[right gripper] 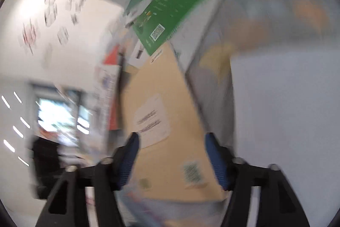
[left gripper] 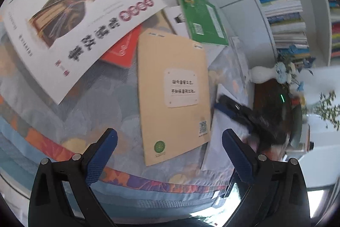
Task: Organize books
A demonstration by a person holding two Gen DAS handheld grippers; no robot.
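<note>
The tan book [left gripper: 173,97] lay flat on the patterned cloth [left gripper: 102,103], long axis running away from me. My left gripper [left gripper: 170,160] stood spread, empty; my right gripper [right gripper: 171,160] straddled the book's near end, grip unclear through blur.

Even, bright daylight in both fisheye views, edges bowed and ringed black; the left wrist view is mildly soft, the right wrist view heavily motion-smeared, with a blown-out window [right gripper: 56,118] at left
</note>
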